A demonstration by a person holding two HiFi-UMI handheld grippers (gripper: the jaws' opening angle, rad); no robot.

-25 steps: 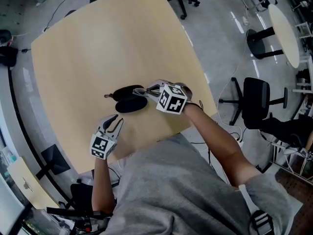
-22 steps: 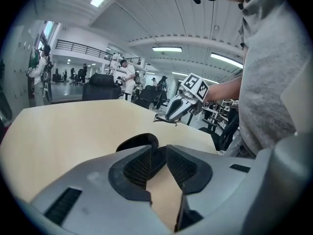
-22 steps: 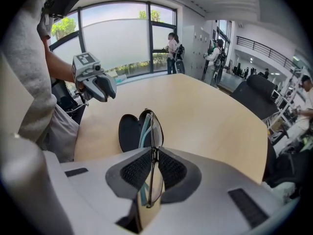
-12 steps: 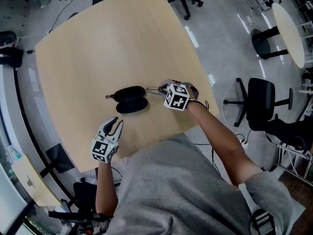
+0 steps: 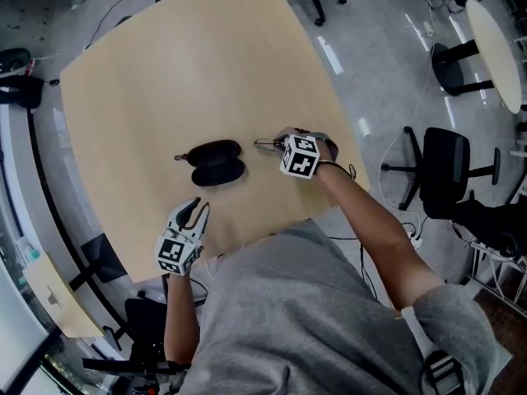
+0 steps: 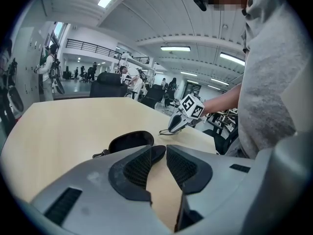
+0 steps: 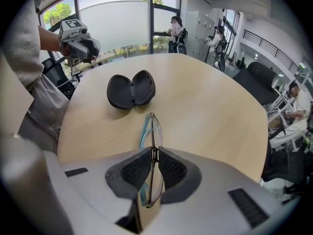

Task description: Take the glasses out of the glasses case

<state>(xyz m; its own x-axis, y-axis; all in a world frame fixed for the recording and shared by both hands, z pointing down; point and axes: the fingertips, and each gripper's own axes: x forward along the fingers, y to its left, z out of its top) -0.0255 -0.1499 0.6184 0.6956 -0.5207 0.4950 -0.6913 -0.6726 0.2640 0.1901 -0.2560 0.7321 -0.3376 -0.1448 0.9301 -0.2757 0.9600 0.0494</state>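
Observation:
The black glasses case lies open on the tan table, both shells empty; it also shows as the case and the case. My right gripper is shut on the thin-framed glasses, to the right of the case and low over the table. In the right gripper view the glasses stand on edge, pinched at the bridge between the pads of the right gripper. My left gripper hovers near the table's front edge, below the case, open and empty; the left gripper points at the case.
The table's front edge runs just behind both hands. A black office chair and a white round table stand on the floor to the right. People stand far off by the windows.
My right gripper has carried the glasses to the right, away from the open case, and lower toward the table. The left gripper has stayed about where it was.

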